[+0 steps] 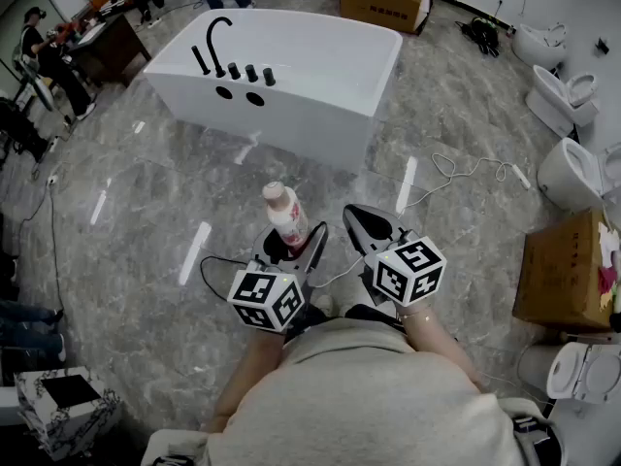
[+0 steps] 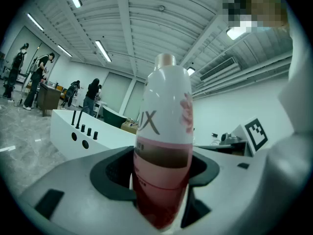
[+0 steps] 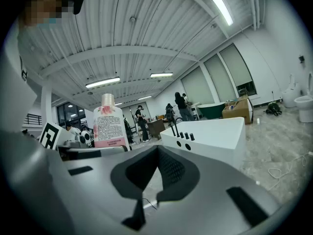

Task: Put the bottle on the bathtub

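The person stands on the marble floor (image 1: pixel 146 221), facing the white bathtub (image 1: pixel 310 85), which lies well apart ahead, with its black faucet (image 1: pixel 215 35) and knobs on the near rim. Both tools are held close to the body and tilted upward, which looks like a carrying posture: the bottle (image 1: pixel 285 212) has to be brought across the open floor before it can be set down. The left tool (image 1: pixel 291 242) is clamped on the lower, pink part of the bottle, with the dark pads pressed against both sides. The bottle stands upright with its cap pointing up and its upper half clear of the grip, so its base should be free to land on the tub's edge. The right tool (image 1: pixel 361 219) rides just beside the left one, its jaws brought together with nothing between them. It appears to be kept out of the way rather than helping. The bottle is therefore in the air, near the person and not yet at the bathtub.
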A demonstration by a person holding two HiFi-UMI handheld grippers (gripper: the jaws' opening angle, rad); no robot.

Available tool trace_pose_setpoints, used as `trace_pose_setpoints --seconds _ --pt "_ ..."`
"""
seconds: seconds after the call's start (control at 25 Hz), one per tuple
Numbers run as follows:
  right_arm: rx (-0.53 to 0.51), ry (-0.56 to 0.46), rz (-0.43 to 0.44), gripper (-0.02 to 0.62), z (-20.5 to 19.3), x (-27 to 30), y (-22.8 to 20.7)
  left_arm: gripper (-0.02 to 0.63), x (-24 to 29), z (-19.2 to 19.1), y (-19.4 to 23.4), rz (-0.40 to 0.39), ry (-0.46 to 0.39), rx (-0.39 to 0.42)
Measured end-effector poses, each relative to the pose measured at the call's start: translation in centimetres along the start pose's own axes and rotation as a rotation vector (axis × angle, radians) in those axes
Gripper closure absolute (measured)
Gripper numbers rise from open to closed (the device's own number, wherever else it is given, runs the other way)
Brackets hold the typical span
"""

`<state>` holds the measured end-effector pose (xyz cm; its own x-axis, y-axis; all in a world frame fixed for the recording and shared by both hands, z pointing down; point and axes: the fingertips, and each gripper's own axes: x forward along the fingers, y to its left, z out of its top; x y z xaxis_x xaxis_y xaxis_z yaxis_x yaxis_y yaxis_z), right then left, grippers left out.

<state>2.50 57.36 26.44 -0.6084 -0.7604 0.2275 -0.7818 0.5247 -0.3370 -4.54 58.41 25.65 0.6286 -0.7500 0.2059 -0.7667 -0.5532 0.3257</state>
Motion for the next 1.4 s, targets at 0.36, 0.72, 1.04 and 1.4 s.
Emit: trace_pose_setpoints --seconds 0.36,0.72,1.04,1.4 --pt "-0.017 -0.061 0.029 0.597 0.5 -2.6 1.2 0.324 -0.6 0.2 -1.8 -0.009 -0.038 0.004" --pt "0.046 -0.043 0.032 0.597 -1.9 -5.5 0.0 0.325 -0.9 -1.3 -3.4 0.018 -0.072 -0.034" --pt "0.062 -0.030 0.020 0.597 -1.9 -3.6 -2.2 0.325 0.9 -1.2 -1.4 0.047 -0.074 -0.043" --pt "0.106 -0.007 0.061 0.597 -0.3 5.5 -6.6 0.325 7.4 1.4 6.0 0.082 -0.090 -0.063"
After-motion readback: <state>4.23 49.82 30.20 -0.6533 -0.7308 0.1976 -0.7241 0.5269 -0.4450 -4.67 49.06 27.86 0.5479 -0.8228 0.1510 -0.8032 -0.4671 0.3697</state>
